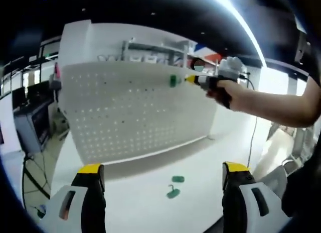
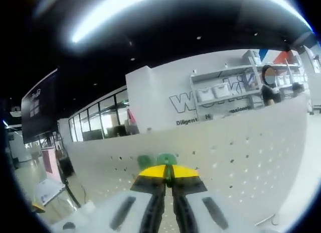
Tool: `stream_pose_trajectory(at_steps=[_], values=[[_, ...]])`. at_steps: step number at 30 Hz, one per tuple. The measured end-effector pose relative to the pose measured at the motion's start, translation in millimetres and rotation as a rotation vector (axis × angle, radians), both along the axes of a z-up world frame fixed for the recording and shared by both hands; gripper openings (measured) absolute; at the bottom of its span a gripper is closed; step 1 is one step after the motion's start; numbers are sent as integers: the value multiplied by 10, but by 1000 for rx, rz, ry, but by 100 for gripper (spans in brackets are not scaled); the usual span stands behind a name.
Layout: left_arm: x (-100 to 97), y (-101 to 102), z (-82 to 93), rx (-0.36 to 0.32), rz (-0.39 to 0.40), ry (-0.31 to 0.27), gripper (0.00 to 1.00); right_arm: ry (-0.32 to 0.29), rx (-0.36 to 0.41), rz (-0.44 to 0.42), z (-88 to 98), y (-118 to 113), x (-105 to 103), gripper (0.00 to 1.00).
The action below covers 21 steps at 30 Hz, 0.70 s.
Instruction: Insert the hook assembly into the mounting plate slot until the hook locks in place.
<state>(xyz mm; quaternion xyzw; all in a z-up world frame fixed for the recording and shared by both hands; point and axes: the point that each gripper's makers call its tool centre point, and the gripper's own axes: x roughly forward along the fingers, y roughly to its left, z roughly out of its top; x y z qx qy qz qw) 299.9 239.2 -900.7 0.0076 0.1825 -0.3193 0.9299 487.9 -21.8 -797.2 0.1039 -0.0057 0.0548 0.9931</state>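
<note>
Our left claw [image 1: 163, 180] hangs wide open and empty over the white worktop [image 1: 135, 193], where two small green plastic hook pieces [image 1: 174, 187] lie waiting. Behind stands the white perforated mounting plate [image 1: 130, 112]. Our right claw [image 2: 168, 172] is pinched nearly closed on what seems a green plastic hook assembly [image 2: 165, 159], pressing it at the plate's upper holes; the person's hand [image 1: 223, 92] reaches level from the right.
</note>
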Motion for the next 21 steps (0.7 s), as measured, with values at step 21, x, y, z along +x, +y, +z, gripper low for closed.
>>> stream_pose_trajectory(at_steps=[21], values=[[25, 36, -111, 9, 1, 31, 97, -2, -9, -27, -42, -89, 145, 0]])
